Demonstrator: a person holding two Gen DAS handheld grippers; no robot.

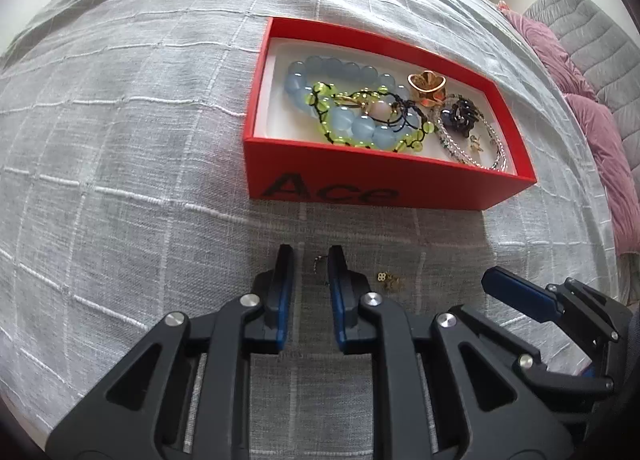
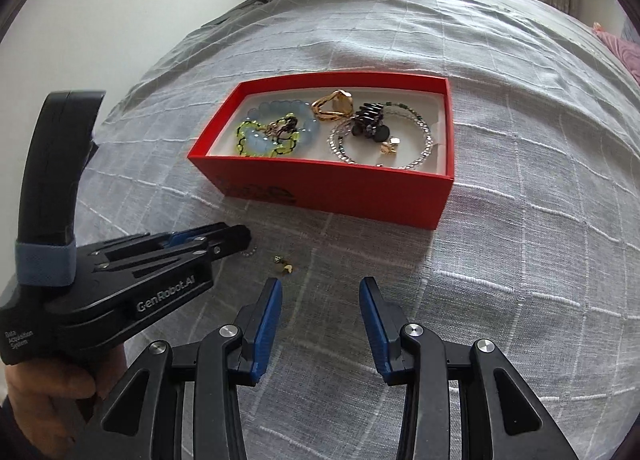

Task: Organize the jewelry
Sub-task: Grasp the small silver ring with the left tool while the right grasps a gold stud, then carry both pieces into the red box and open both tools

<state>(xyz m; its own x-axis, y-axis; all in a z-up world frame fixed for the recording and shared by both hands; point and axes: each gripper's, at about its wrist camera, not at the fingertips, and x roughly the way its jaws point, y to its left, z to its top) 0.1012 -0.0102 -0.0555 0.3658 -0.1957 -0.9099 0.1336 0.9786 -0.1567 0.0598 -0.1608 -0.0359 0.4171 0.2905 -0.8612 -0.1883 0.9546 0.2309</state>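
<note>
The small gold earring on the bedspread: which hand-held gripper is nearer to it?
Left. The left hand-held gripper has its tips just left of the earring; the right hand-held gripper sits farther right.

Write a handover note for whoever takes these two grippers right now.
Left gripper: jaws narrowly apart around a small chain piece on the cloth, not pinched.
Right gripper: open, empty, above the cloth.
Done: blue bracelet, gold ring and other pieces lie in the red box.
Left: the chain piece and the small gold earring beside it, both in front of the box.
</note>
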